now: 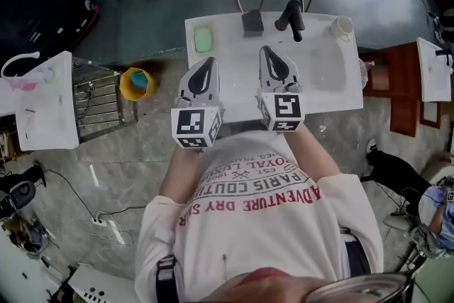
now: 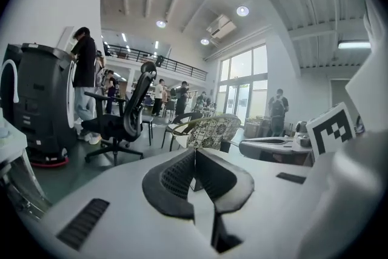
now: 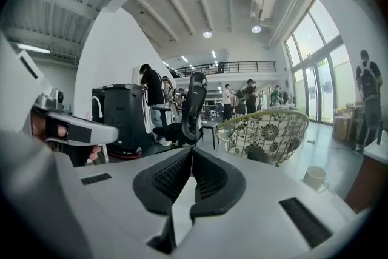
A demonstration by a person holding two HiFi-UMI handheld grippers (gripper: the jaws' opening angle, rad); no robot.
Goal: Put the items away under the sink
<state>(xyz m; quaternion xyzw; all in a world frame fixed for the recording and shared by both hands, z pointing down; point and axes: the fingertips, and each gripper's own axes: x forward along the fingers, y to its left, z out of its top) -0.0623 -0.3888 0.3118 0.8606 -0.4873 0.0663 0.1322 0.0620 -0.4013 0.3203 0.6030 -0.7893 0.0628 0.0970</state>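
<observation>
Sink counter (image 1: 333,92) edge sits below left tongs (image 1: 210,62) and right tongs (image 1: 267,51), both closed.

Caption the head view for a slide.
Person holds the left tool and right tool, both shut and empty, over a white sink counter with green sponge, black faucet and white cup.

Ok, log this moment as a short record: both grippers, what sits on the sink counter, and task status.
left gripper: shut, empty, over the counter
right gripper: shut, empty, over the counter
sink counter: white
along far edge, left to right: green pad, dark grey block, black faucet, white cup
floor, left of counter: yellow bucket
task status: nothing picked up yet
</observation>
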